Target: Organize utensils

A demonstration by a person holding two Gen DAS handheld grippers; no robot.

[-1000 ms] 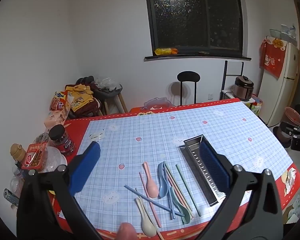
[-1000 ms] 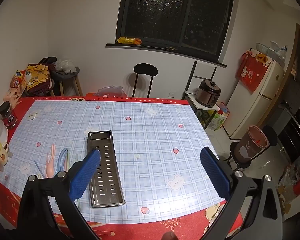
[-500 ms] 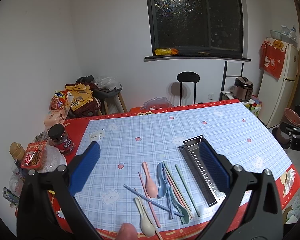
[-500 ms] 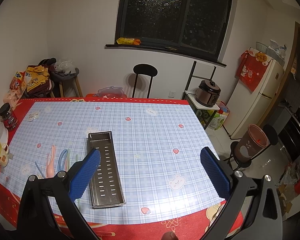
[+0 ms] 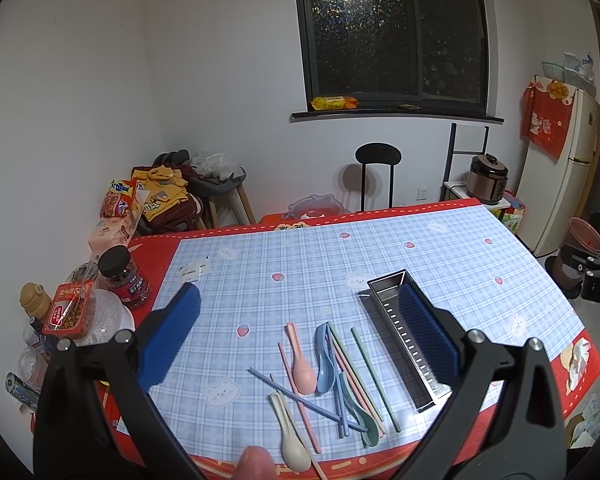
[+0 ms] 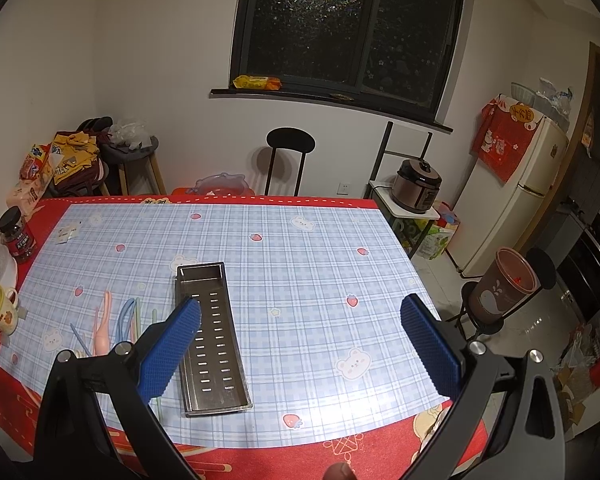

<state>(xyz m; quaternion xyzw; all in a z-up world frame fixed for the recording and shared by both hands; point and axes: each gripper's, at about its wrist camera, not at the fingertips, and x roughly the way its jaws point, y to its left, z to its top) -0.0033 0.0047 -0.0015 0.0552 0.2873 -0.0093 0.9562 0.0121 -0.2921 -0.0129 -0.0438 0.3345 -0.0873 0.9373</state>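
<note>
Loose utensils lie on the checked tablecloth near the front edge: a pink spoon, a blue spoon, a cream spoon, a green spoon and several pastel chopsticks. A perforated steel tray sits just right of them, empty as seen in the right wrist view. My left gripper hangs open above the utensils, holding nothing. My right gripper is open above the table, its left finger over the tray's edge. The pink spoon shows left of the tray.
Jars and snack packs crowd the table's left edge, with a yellow mug there too. A black stool, a rice cooker and a fridge stand beyond the table. A brown bin stands at right.
Both views have drifted slightly; the utensils and tray lie where they were. Both grippers stay open.
</note>
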